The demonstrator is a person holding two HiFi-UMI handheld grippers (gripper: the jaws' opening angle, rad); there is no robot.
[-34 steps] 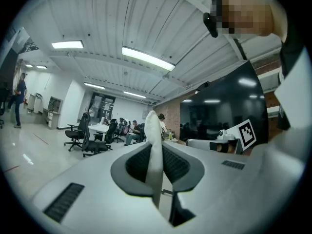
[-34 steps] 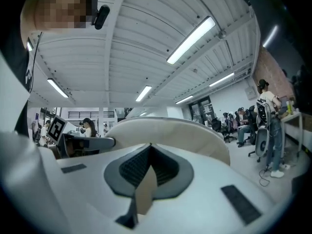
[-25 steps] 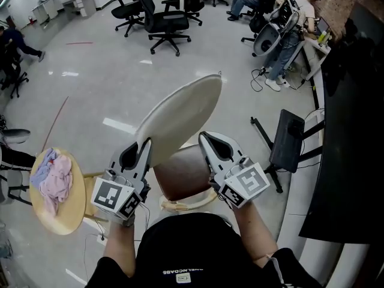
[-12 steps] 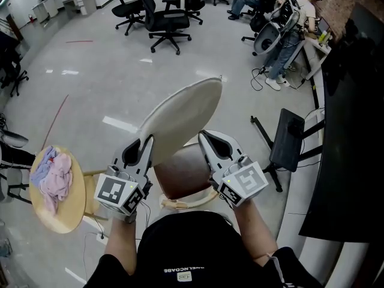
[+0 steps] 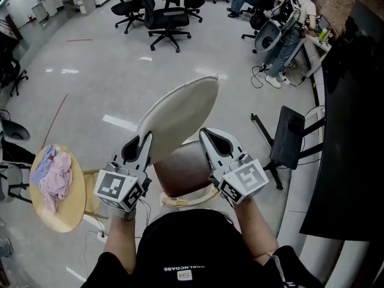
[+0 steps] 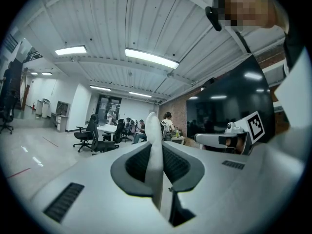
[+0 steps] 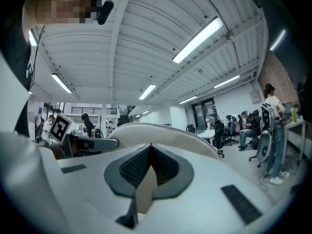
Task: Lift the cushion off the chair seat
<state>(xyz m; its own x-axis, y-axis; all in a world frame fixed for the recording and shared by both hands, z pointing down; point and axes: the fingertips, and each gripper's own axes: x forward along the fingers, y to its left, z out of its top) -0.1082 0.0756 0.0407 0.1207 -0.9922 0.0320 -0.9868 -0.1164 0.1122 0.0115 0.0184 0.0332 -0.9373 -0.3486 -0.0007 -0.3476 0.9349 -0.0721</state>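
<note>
A round cream cushion (image 5: pixel 180 116) hangs tilted in the air above the brown chair seat (image 5: pixel 183 173), clear of it. My left gripper (image 5: pixel 146 143) is shut on the cushion's left edge. In the left gripper view that cushion edge (image 6: pixel 154 145) runs upright between the pads of the left gripper (image 6: pixel 157 167). My right gripper (image 5: pixel 204 138) is shut on the cushion's lower right edge. In the right gripper view a tan strip of the cushion sits pinched in the right gripper (image 7: pixel 146 179), and the cushion rim (image 7: pixel 161 132) arches beyond it.
A round wooden stool (image 5: pixel 60 218) with a pink cloth (image 5: pixel 53 176) stands at the left. A black stand (image 5: pixel 287 140) and a large dark screen (image 5: pixel 354 131) are at the right. Office chairs (image 5: pixel 163 23) and seated people (image 5: pixel 288 23) are far off across the floor.
The left gripper has edged slightly forward with the cushion's edge. The cushion stays raised and tilted, and both grips are as before.
</note>
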